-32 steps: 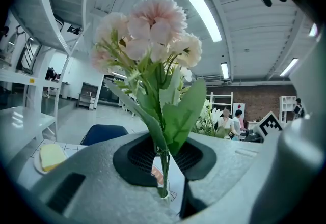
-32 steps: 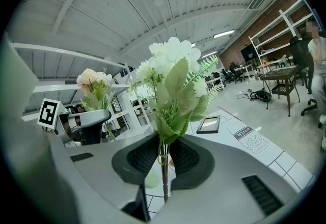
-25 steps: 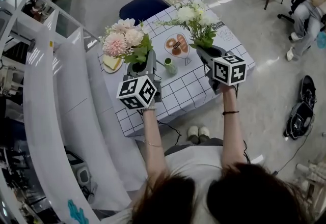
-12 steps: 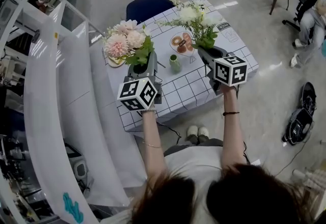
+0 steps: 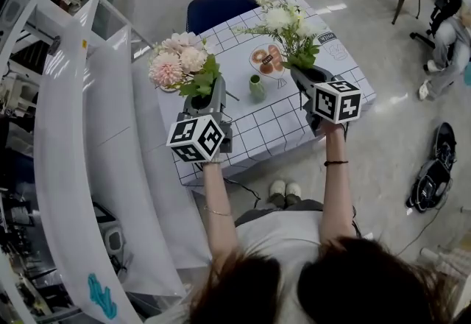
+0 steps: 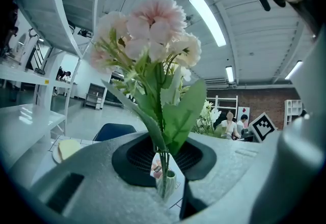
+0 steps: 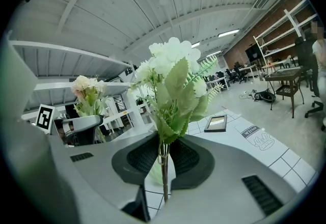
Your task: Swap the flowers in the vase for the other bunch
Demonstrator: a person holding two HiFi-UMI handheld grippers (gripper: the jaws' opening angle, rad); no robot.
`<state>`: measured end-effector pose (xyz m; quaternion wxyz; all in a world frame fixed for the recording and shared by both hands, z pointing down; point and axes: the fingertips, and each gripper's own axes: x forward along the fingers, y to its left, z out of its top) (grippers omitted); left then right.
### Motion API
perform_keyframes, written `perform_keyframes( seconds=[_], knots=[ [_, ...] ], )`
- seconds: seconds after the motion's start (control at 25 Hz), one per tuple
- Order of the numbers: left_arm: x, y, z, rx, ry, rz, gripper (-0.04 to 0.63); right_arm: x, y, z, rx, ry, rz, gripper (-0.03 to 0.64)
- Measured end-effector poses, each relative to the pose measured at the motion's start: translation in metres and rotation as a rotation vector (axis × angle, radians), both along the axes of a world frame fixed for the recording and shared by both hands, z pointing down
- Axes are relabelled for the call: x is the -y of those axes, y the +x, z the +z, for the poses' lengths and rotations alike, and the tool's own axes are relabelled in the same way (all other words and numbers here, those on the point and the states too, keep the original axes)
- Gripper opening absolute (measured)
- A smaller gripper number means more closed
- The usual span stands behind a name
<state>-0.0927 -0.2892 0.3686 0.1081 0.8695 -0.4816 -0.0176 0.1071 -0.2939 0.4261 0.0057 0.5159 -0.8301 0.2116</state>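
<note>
Grips stems of pink bunch [image 6: 153, 19] in left gripper [image 6: 164, 167], jaws clenched. Grips stems of white bunch [image 7: 170, 60] in right gripper [image 7: 163, 167], jaws clenched likewise. Holds both upright above table [image 5: 280, 131], clear of vase [image 5: 255, 87] standing empty ahead, between the grippers. Judged half done: removal complete, insertion outstanding; cannot tell which bunch. Counts two grippers, two bunches, one vase.

A carton drawing [image 7: 258, 140] printed on the tablecloth [image 7: 293, 162] seems to read "milk".

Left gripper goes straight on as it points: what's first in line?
Likely the small green vase, seen between the jaws of the left gripper, past the pink flowers it holds; depth unclear.
</note>
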Motion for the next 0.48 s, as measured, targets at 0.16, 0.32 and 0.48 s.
perform_keyframes(
  seconds=[0.16,0.32,0.48],
  knots=[
    [-0.005,-0.005,0.003,-0.015,-0.005,0.001,0.077,-0.001,0.002,0.001,0.002,0.001,0.010,0.064],
    [-0.008,-0.010,0.004,-0.013,-0.008,-0.009,0.075,-0.002,0.000,-0.001,0.000,0.003,0.007,0.064],
    [-0.010,-0.012,0.006,-0.009,-0.009,-0.007,0.075,-0.001,-0.003,-0.001,0.002,0.004,0.003,0.064]
  ],
)
